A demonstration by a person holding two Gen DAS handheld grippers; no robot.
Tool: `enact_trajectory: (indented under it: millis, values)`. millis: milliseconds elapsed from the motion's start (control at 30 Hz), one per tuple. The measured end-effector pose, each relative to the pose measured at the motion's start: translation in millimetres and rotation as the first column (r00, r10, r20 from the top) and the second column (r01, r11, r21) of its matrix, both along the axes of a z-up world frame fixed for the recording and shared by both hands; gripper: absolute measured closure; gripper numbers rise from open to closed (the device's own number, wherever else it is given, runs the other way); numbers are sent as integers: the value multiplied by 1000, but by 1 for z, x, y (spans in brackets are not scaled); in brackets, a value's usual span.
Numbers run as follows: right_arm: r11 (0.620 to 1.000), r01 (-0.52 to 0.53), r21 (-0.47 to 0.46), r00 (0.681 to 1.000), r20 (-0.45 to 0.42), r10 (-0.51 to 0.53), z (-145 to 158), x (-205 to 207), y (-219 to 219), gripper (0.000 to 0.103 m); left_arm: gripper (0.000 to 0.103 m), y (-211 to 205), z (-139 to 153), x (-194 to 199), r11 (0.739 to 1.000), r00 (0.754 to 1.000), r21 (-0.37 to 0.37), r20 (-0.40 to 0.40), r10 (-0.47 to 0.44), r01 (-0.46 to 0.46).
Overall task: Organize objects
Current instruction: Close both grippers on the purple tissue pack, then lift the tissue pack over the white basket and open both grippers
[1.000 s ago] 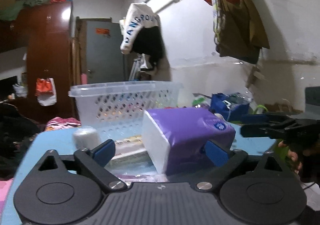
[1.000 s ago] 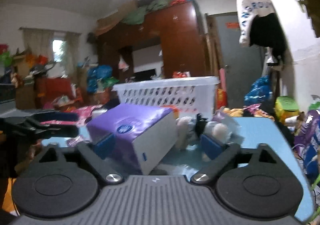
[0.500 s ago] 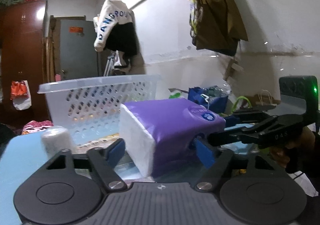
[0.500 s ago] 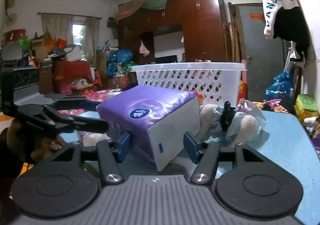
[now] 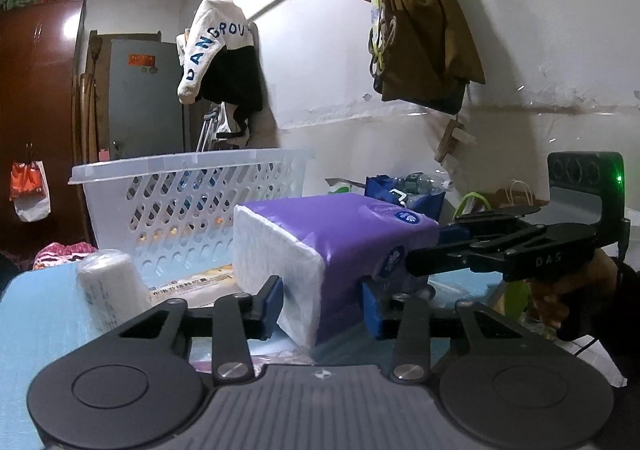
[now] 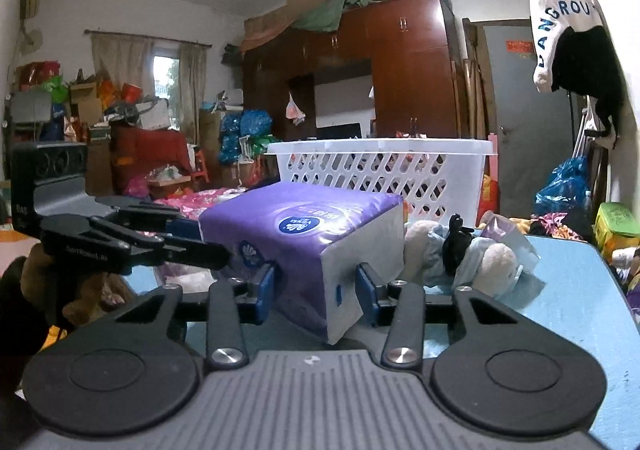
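Both claws have just been closing, and each now pinches one end of the purple tissue pack (image 5: 340,246): the left gripper (image 5: 322,302) has its blue pads pressed on the white end, the right gripper (image 6: 316,288) clamps the grey end. The pack sits tilted over the blue table (image 6: 568,290), just in front of the white basket (image 5: 188,202). A white roll (image 5: 110,290) stands to its left, and a plush toy (image 6: 460,254) lies on its other side.
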State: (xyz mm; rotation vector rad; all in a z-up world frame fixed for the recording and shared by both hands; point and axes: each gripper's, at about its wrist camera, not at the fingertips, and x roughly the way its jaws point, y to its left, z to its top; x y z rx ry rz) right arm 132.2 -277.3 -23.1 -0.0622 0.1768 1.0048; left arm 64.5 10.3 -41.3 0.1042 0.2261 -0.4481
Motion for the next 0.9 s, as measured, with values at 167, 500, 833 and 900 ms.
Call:
enact_trajectory:
  millis: [167, 500, 833, 900]
  values:
    - [1000, 8, 6, 1000, 28, -8, 3, -5, 0, 58, 60, -2, 1, -7, 1000, 1000, 12, 28, 6, -6]
    - [1000, 16, 20, 987, 158, -19, 51, -16, 2, 59, 60, -11, 34, -27, 998, 989, 51, 146, 23, -31]
    - [998, 27, -54, 970, 243, -13, 147, 61, 52, 59, 60, 3, 135, 38, 994, 972, 66, 222, 75, -92]
    - [997, 24, -67, 978, 210, -10, 152, 89, 66, 59, 60, 9, 147, 64, 991, 973, 74, 210, 92, -109]
